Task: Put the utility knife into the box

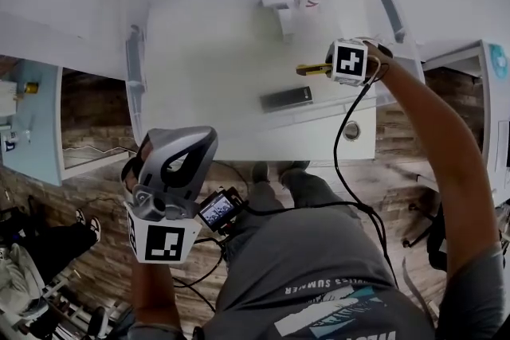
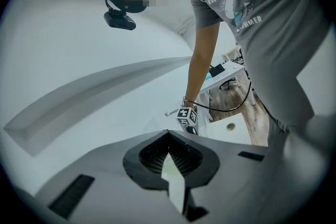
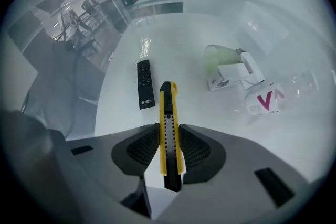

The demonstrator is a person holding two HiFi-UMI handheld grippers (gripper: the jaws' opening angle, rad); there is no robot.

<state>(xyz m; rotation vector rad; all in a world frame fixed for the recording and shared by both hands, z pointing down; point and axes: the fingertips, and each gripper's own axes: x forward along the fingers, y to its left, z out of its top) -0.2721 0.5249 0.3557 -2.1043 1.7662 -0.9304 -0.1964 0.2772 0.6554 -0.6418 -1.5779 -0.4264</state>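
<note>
Pickup done: my right gripper clamps yellow-black plastic utility knife. Drop-in not yet done, w/ small open white cardboard box at 1 o'clock. Meanwhile my left gripper is closed, empty.

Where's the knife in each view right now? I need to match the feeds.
Head view: knife upper right, sticking left out of the right gripper.
Left gripper view: not in it.
Right gripper view: knife at centre, clamped between the jaws.
Shared landmark: the black remote, close to the knife in the head and right gripper views.
</note>
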